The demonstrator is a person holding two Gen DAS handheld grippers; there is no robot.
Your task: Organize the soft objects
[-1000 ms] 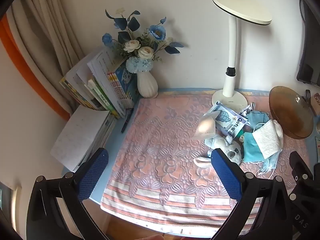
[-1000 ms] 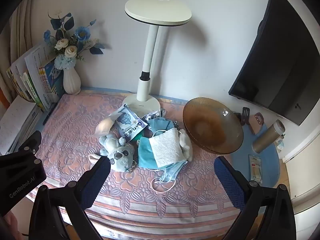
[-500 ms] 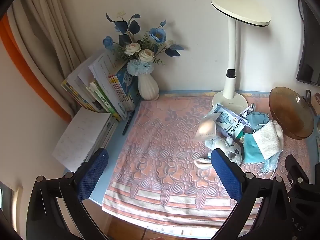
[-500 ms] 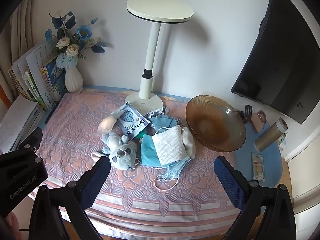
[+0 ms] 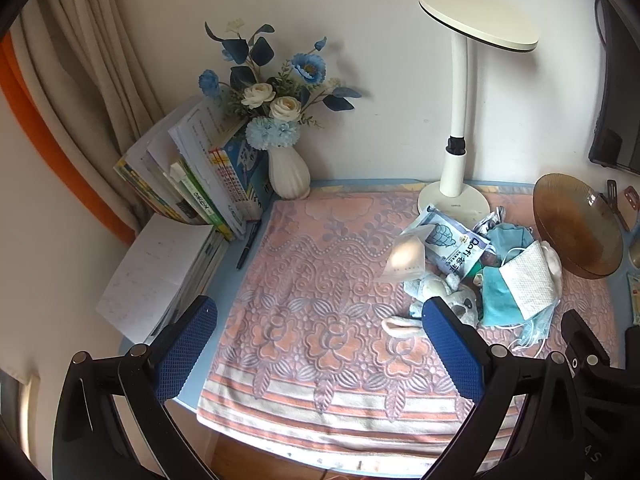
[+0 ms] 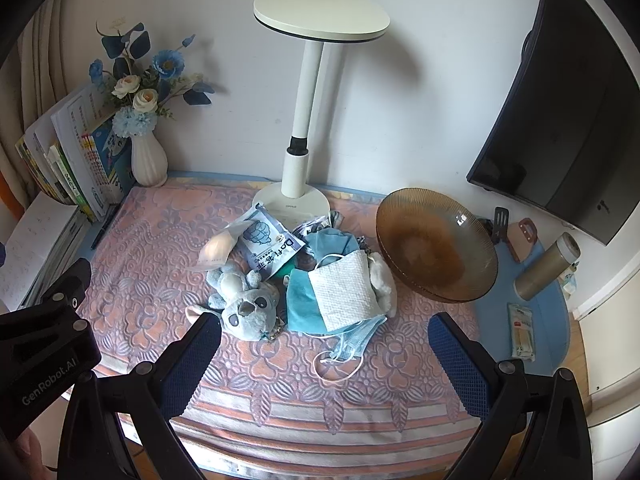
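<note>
A heap of soft things lies on the pink patterned cloth (image 6: 152, 248): a grey-blue koala plush (image 6: 246, 304), a white folded cloth (image 6: 344, 290) on teal fabric (image 6: 300, 300), blue face masks (image 6: 352, 340), a blue-white packet (image 6: 270, 246) and a pale pouch (image 6: 218, 246). The heap shows in the left wrist view too, with the koala (image 5: 460, 300) and white cloth (image 5: 528, 280). An amber glass bowl (image 6: 436, 244) stands right of the heap. My right gripper (image 6: 324, 358) is open and empty, in front of the heap. My left gripper (image 5: 316, 344) is open and empty, left of the heap.
A white desk lamp (image 6: 304, 128) stands behind the heap. A white vase of blue flowers (image 6: 148, 156) and leaning books (image 6: 76, 152) fill the back left. A dark monitor (image 6: 572, 128), a brown cylinder (image 6: 546, 266) and a small packet (image 6: 522, 332) are at the right.
Both grippers have drawn back and up slightly from the desk, so the heap sits a little lower and farther in both views. Both stay open and empty.
</note>
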